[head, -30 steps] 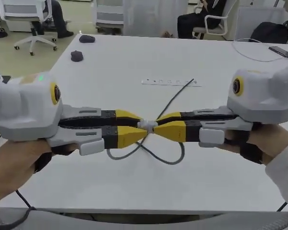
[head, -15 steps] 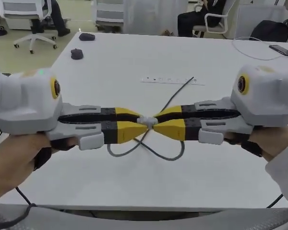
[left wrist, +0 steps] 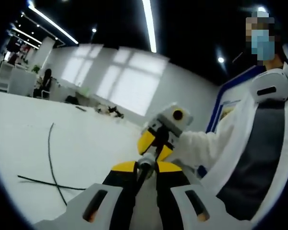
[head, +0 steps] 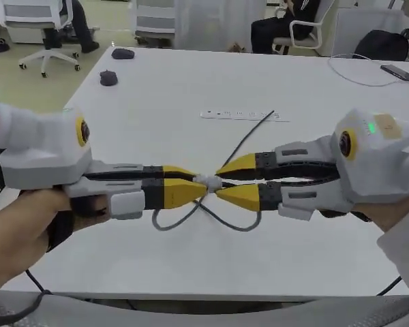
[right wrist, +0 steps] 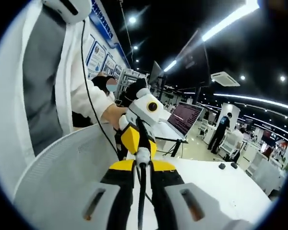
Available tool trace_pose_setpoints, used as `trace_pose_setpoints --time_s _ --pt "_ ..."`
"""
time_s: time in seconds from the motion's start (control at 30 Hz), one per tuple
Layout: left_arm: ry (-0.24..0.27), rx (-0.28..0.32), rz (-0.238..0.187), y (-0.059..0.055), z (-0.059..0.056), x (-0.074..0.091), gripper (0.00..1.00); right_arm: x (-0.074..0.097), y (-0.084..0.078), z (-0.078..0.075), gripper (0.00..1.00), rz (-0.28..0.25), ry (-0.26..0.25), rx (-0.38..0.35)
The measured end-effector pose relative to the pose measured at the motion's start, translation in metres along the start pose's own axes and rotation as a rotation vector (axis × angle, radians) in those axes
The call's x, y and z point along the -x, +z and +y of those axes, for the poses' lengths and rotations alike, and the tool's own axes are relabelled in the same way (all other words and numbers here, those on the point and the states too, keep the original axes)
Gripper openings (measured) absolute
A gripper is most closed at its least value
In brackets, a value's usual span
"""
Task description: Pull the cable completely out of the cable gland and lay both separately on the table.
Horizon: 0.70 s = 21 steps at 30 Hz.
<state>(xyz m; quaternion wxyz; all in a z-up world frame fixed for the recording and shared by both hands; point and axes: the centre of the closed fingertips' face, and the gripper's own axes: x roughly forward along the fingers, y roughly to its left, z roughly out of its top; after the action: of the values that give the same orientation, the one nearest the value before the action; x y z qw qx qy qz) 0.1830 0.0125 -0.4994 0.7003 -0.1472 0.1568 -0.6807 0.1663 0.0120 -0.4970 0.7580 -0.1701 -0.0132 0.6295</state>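
Head view, nearest first: the person's left hand (head: 20,231) and right hand (head: 390,212) hold the two grippers tip to tip, level above the white table (head: 191,88). The left gripper (head: 199,182) has its yellow jaws drawn together, the tips clamped on the small white cable gland (head: 206,182), which sits in the air between the two tools. The right gripper (head: 219,182) meets it from the other side with its jaws a little apart (a sliver of table shows through the gap behind the tips). They straddle the end of the gland where the grey cable (head: 240,225) leaves it. I cannot tell whether those tips press on anything.

The cable is threaded through the gland. Below the grippers it droops in two loops that cross on the tabletop, and one end runs away up the table.

Left gripper view shows the gland seated between that gripper's own yellow tips, with the right gripper facing it just beyond and its jaws spread in a narrow V. Right gripper view shows the cable running up the gap between its own jaws to the gland just at the tips.

Farther off, the cable's end lies by a long white strip (head: 242,116). Beyond that are two dark computer mice (head: 109,80), then office chairs (head: 41,20) and seated people past the table's far edge.
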Motion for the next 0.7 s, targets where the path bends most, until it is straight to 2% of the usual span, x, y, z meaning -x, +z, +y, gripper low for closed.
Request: trace_pose_setpoints --time_s 0.1,0.13,0.17,0.2,0.3,0.33,0.4,0.53,0.7 --pt "0.010 -0.011 -0.012 0.001 0.001 0.000 0.15 0.000 -0.003 -0.003 0.11 -0.007 -0.007 -0.196" --pt "0.019 -0.024 -0.015 0.001 0.001 0.001 0.15 0.001 -0.004 -0.005 0.11 -0.008 -0.012 -0.201" --pt "0.029 -0.040 -0.015 0.001 0.002 0.001 0.15 0.001 -0.005 -0.006 0.11 -0.007 -0.015 -0.166" --pt "0.030 -0.050 -0.012 0.001 0.001 0.002 0.15 0.002 -0.005 -0.006 0.11 -0.006 -0.016 -0.164" --pt "0.035 -0.084 -0.012 0.003 0.000 0.003 0.15 0.005 -0.009 -0.006 0.09 -0.003 -0.022 -0.196" --pt "0.034 -0.092 -0.012 0.003 0.000 0.003 0.15 0.005 -0.010 -0.006 0.04 0.000 -0.028 -0.194" --pt "0.042 -0.110 -0.011 0.002 0.000 0.002 0.15 0.006 -0.011 -0.007 0.04 -0.006 -0.035 -0.203" --pt "0.046 -0.126 -0.013 0.002 0.001 0.002 0.15 0.006 -0.013 -0.007 0.04 -0.013 -0.038 -0.238" --pt "0.028 -0.144 -0.011 0.003 -0.002 0.002 0.15 0.004 -0.011 -0.003 0.03 -0.009 -0.024 -0.208"
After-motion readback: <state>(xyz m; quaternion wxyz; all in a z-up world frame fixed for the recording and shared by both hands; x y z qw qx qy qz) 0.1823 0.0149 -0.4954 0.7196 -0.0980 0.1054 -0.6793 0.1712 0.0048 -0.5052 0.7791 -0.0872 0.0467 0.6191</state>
